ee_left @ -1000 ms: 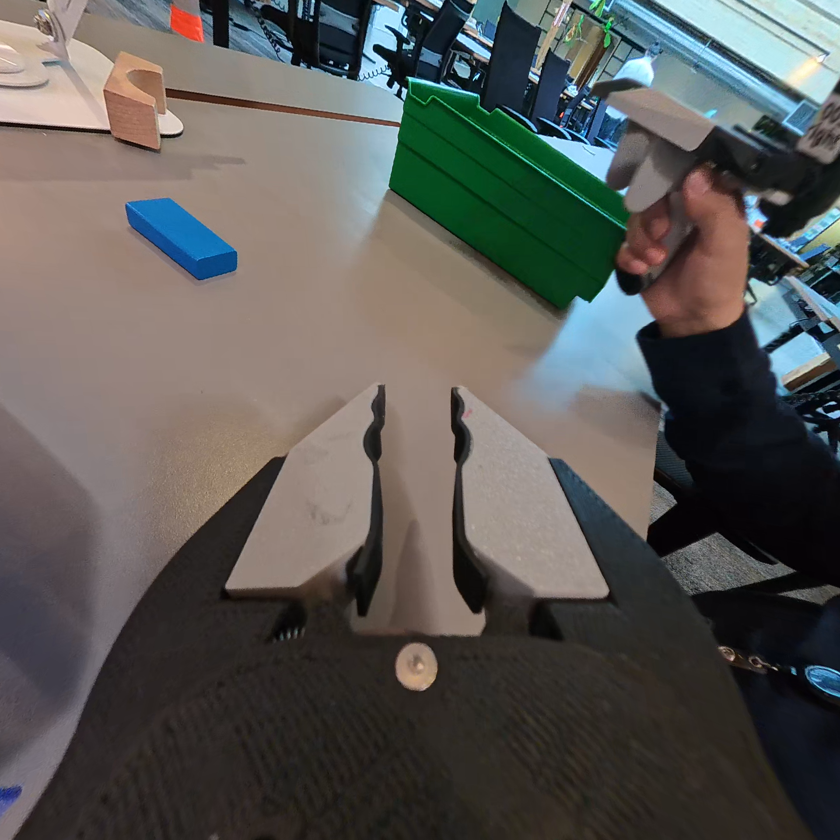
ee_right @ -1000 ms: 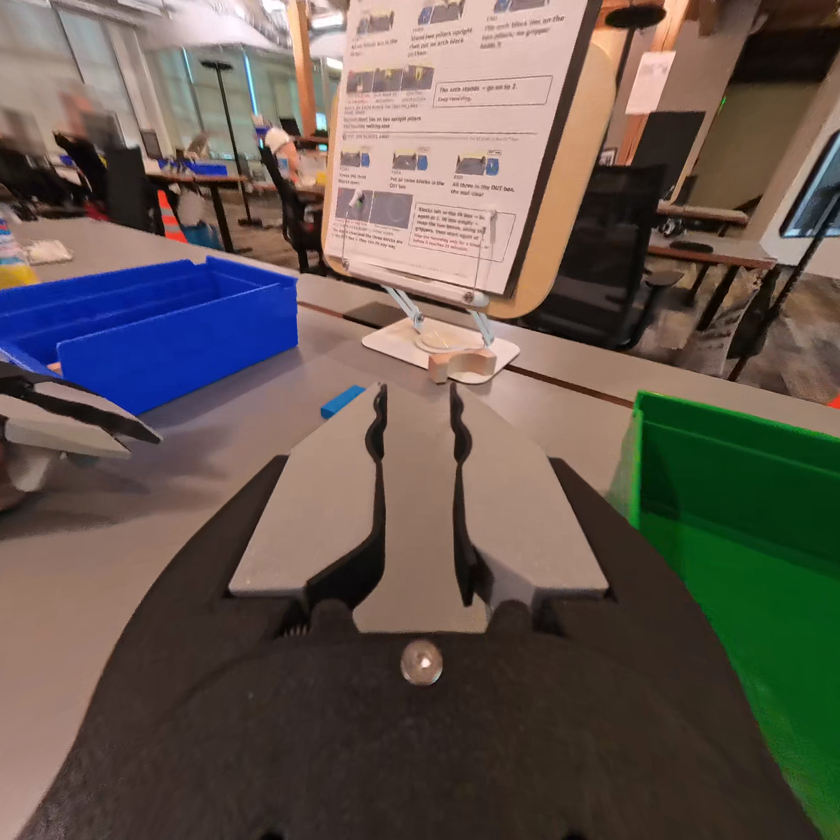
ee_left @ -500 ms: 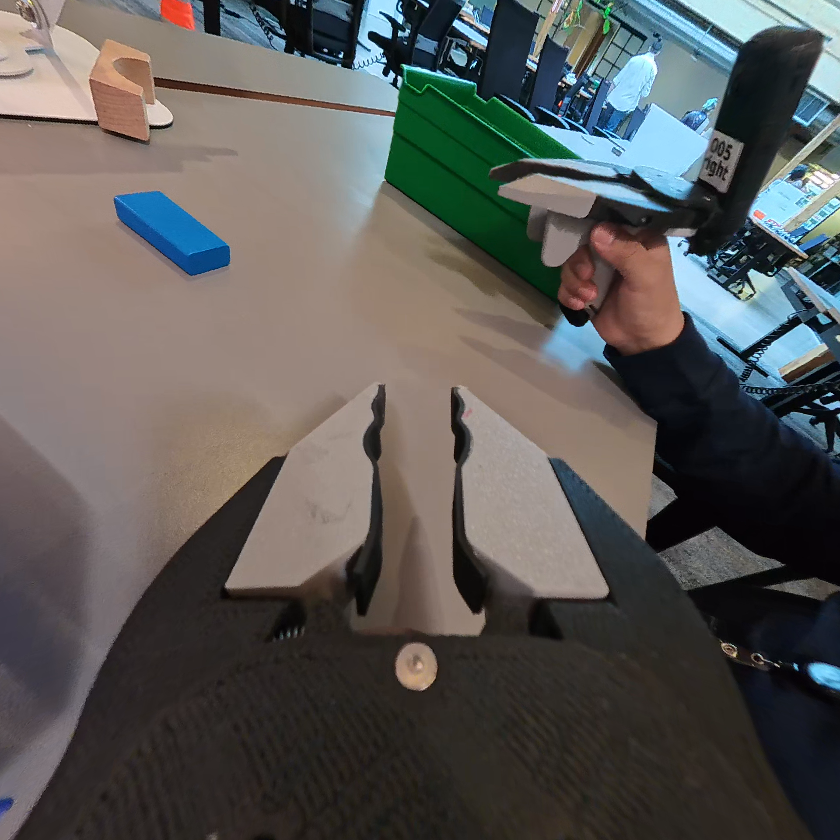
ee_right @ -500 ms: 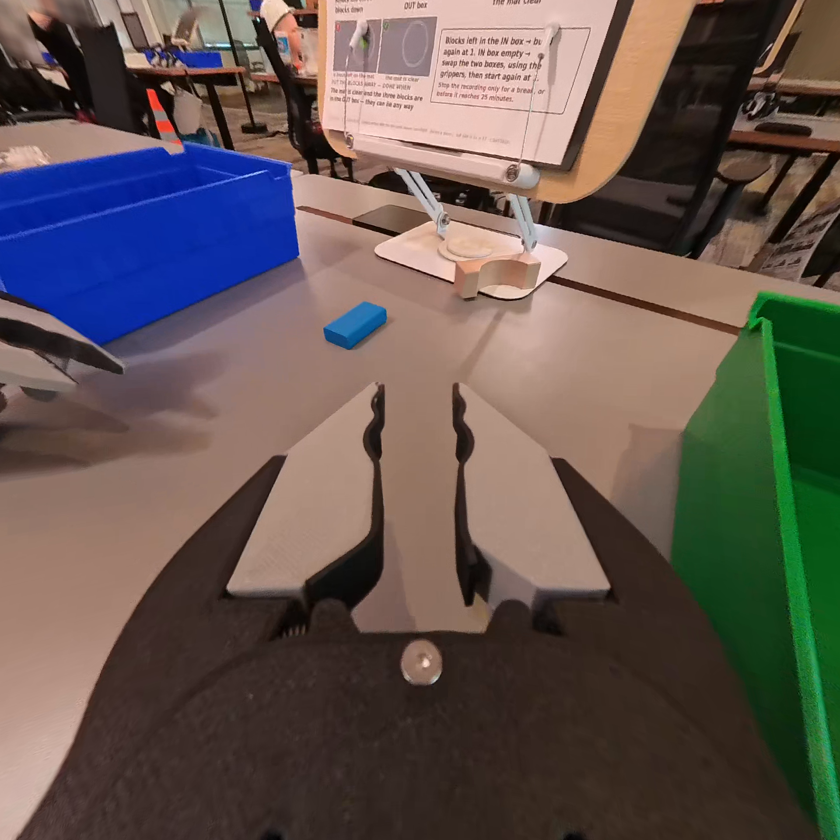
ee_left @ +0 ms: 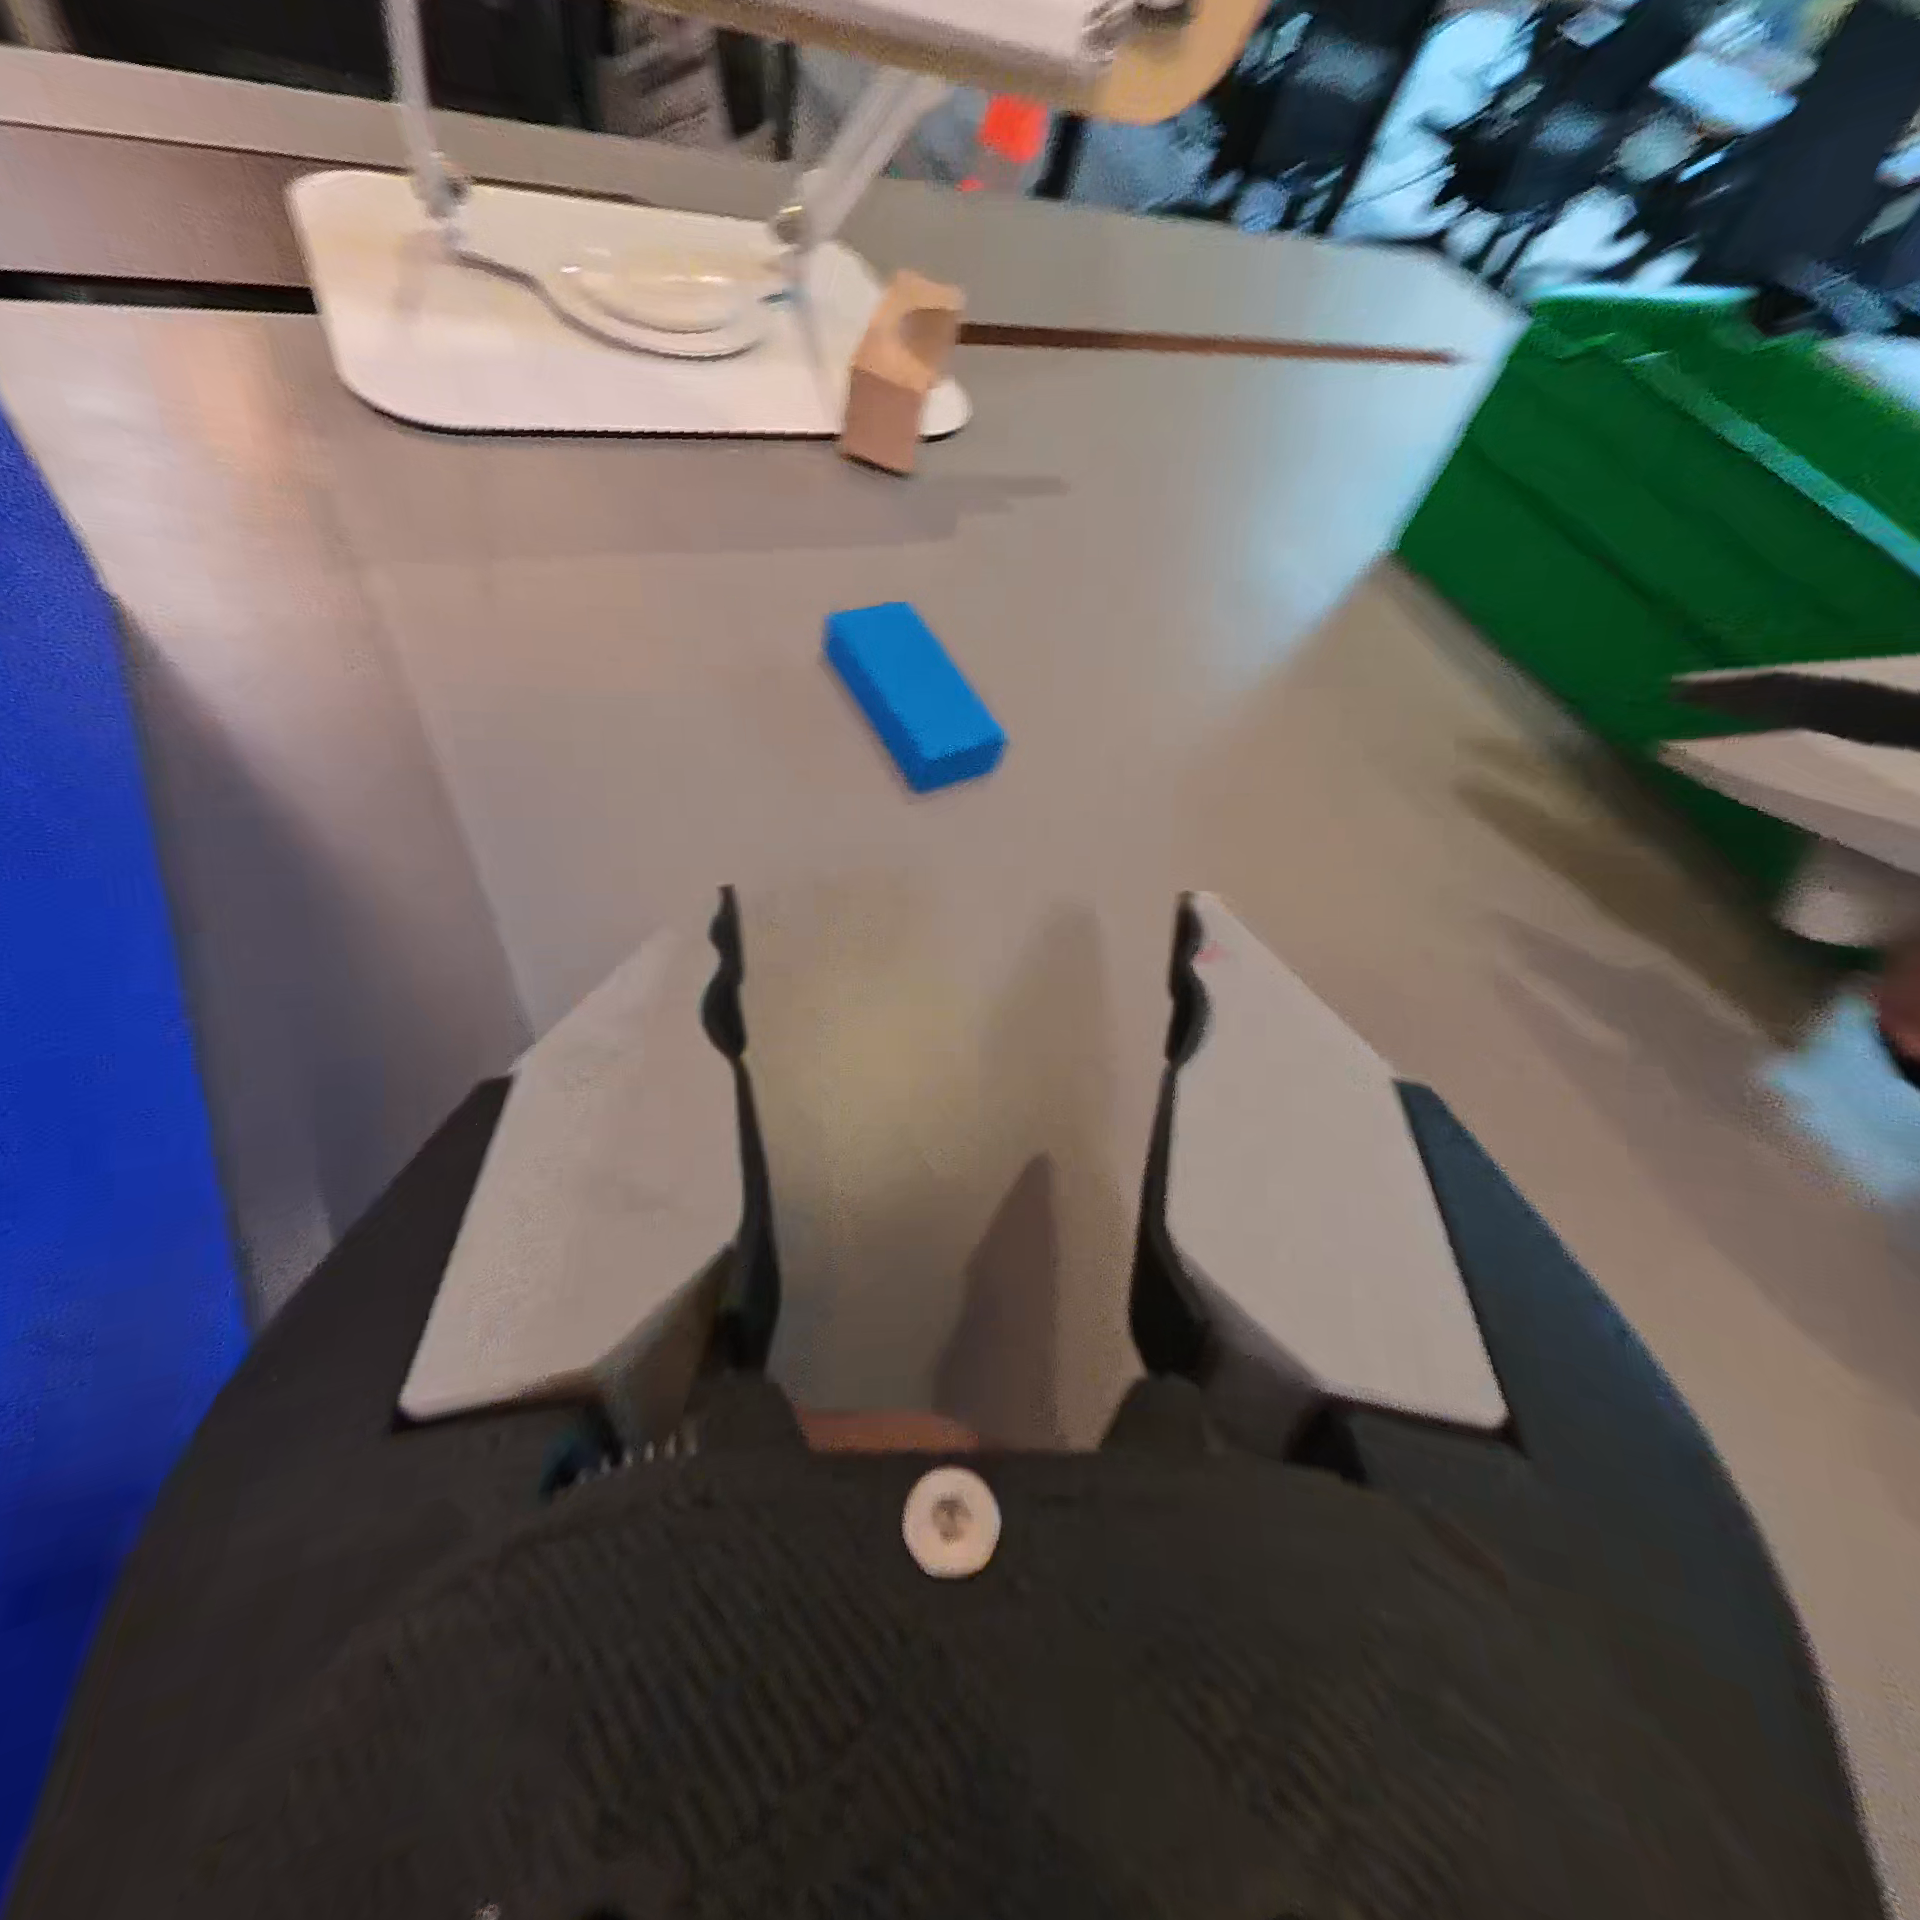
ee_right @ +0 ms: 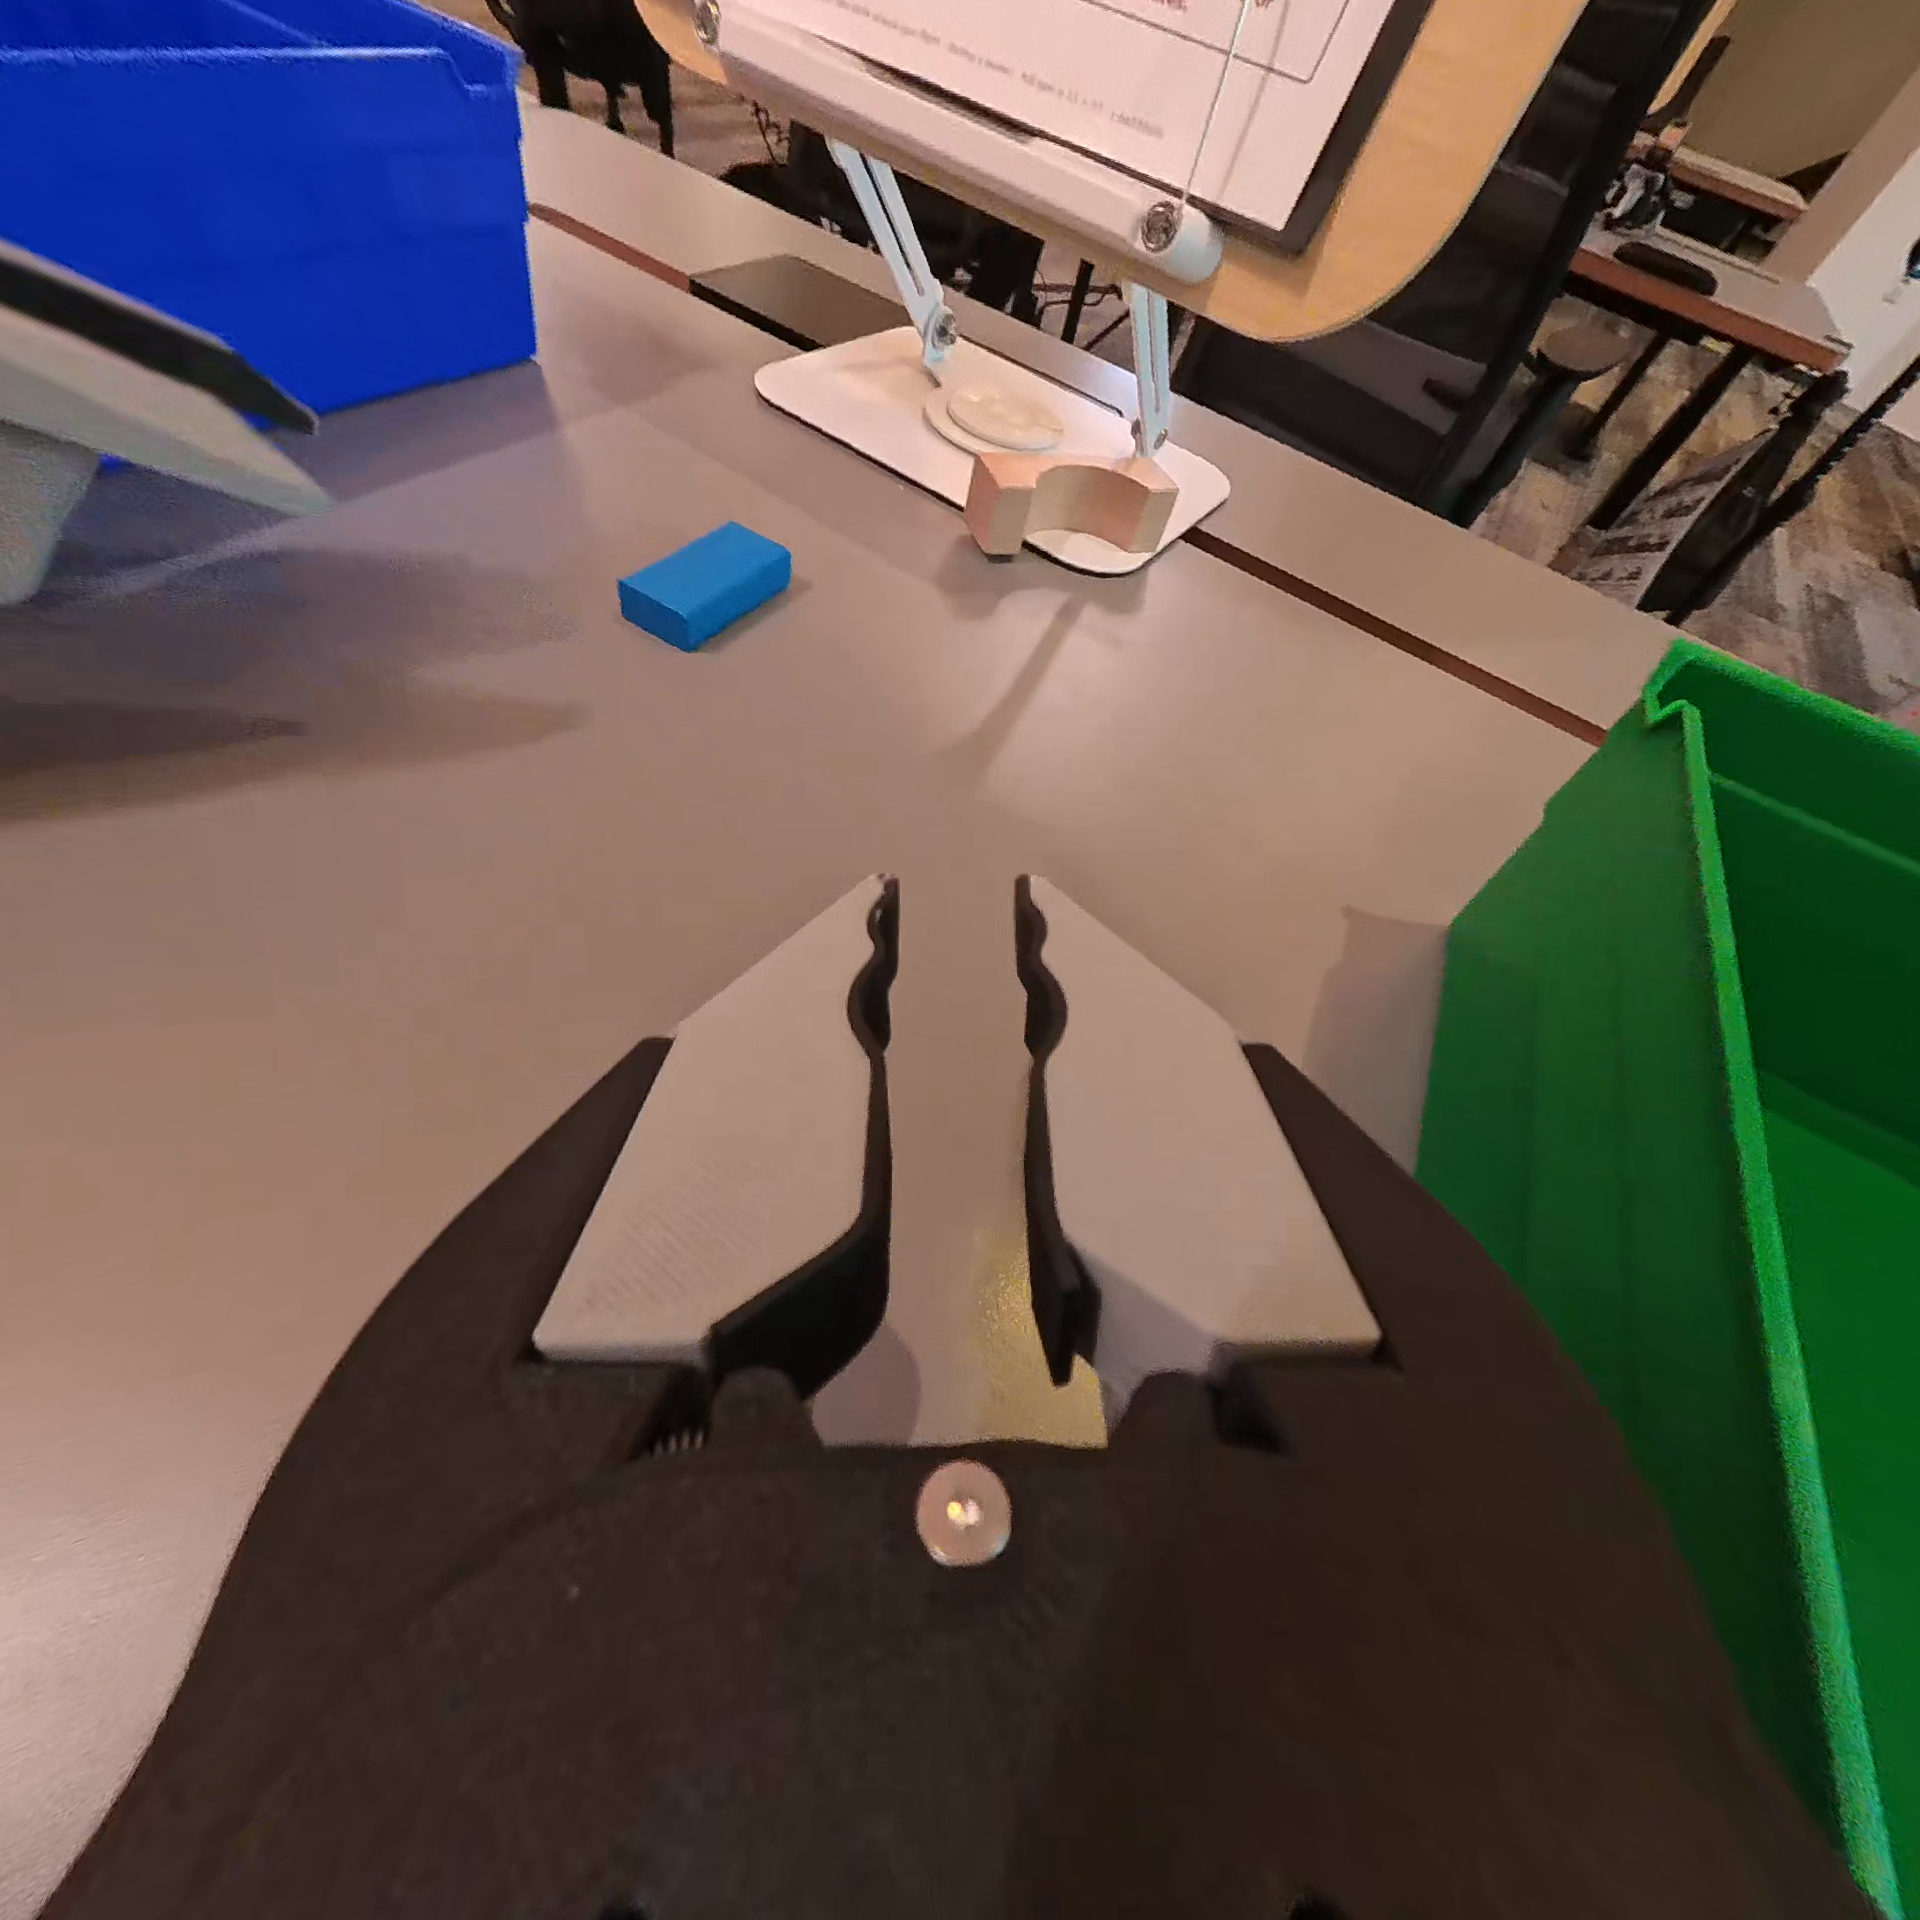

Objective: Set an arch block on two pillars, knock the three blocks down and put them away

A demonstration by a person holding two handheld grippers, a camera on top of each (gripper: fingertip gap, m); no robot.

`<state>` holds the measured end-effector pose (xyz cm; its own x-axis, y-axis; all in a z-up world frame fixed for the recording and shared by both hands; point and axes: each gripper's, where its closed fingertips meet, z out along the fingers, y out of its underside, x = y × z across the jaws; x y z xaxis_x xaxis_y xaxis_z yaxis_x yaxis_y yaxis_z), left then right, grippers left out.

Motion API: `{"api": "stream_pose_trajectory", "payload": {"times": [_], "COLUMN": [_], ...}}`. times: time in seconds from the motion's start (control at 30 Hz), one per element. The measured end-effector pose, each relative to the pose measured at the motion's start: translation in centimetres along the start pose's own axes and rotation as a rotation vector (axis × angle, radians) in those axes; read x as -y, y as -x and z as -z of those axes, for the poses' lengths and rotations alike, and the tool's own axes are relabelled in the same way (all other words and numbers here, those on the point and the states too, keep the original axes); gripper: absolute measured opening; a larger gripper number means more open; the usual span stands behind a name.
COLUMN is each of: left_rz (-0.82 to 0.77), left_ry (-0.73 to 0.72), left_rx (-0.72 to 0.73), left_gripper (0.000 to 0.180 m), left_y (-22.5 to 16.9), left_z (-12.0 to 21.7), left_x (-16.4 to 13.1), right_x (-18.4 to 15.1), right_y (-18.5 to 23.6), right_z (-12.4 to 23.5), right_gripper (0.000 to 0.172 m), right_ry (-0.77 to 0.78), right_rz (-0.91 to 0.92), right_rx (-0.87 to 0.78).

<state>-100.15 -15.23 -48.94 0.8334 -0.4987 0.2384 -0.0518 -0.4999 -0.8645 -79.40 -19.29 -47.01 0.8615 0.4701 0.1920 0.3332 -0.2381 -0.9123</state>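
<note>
We are holding 2 tongs low over the grey surface (ee_right: pixel 416 1039), and both are carrying nothing. The left tongs (ee_left: pixel 956 914) are standing spread wide, with only bare surface showing between the fingers. The right tongs (ee_right: pixel 954 894) are standing with a narrow gap between the dark pads, nothing pressed in it, so they are released too. Just beside the right tongs, on their right, a green bin (ee_right: pixel 1704 1143) is sitting on the surface; a blue bin (ee_right: pixel 312 208) is sitting on the far left.

Farther ahead, near the middle of the surface, a blue block (ee_right: pixel 704 584) is lying flat on its broad face, well apart from both tongs and in line with the open left pair. Beyond it, a wooden arch block (ee_right: pixel 1070 499) is lying with its curved cut-out facing upward, resting partly on the white base plate (ee_right: pixel 862 395) of a document stand (ee_right: pixel 1039 125) and partly over the plate's edge. We are seeing only these 2 blocks in either view. The left view is blurring toward its edges.
</note>
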Motion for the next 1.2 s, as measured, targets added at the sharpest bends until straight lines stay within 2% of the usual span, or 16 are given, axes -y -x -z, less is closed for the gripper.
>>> {"api": "stream_pose_trajectory", "payload": {"times": [0.03,0.13,0.27,0.5,0.6,0.63,0.67,0.8,0.97,1.03,1.1,1.2], "left_rz": [-0.012,-0.023,0.002,-0.073,-0.127,-0.151,-0.172,-0.242,-0.325,-0.472,-0.659,-0.905], "left_ry": [0.024,0.070,0.138,0.241,0.258,0.258,0.257,0.260,0.126,0.003,-0.066,-0.234], "left_rx": [0.034,0.082,0.045,0.165,0.224,0.206,0.188,0.153,0.029,-0.073,-0.046,-0.092], "left_gripper": [0.088,0.087,0.087,0.085,0.076,0.064,0.031,0.030,0.029,0.029,0.030,0.030], "left_y": [0.4,0.7,-0.3,1.3,2.1,1.7,1.3,0.3,-2.4,-5.3,-6.8,-10.6], "left_z": [-0.9,-3.4,-6.0,-10.4,-11.4,-11.6,-11.6,-10.8,-8.7,-7.6,-6.7,-5.0], "left_x": [0.3,0.5,-0.2,-0.1,0.3,0.3,0.3,-0.2,0.7,1.7,2.1,2.7], "right_x": [0.0,0.2,0.3,0.4,0.4,0.5,0.6,0.9,0.8,1.0,1.7,2.8], "right_y": [0.0,0.0,0.1,0.3,0.2,0.1,0.0,-0.1,0.1,0.3,1.2,2.6], "right_z": [0.0,0.0,0.0,0.1,0.2,0.3,0.4,0.7,0.6,0.7,1.0,1.5], "right_gripper": [0.019,0.018,0.018,0.017,0.017,0.017,0.017,0.016,0.017,0.018,0.022,0.026], "right_ry": [0.000,-0.011,-0.015,-0.021,-0.027,-0.031,-0.037,-0.059,-0.056,-0.073,-0.114,-0.178], "right_rz": [0.001,-0.005,-0.016,0.014,0.009,0.005,-0.002,-0.022,-0.020,-0.026,-0.053,-0.147], "right_rx": [-0.004,-0.001,0.008,-0.002,-0.004,-0.004,-0.004,0.005,0.013,0.030,0.096,0.227]}}
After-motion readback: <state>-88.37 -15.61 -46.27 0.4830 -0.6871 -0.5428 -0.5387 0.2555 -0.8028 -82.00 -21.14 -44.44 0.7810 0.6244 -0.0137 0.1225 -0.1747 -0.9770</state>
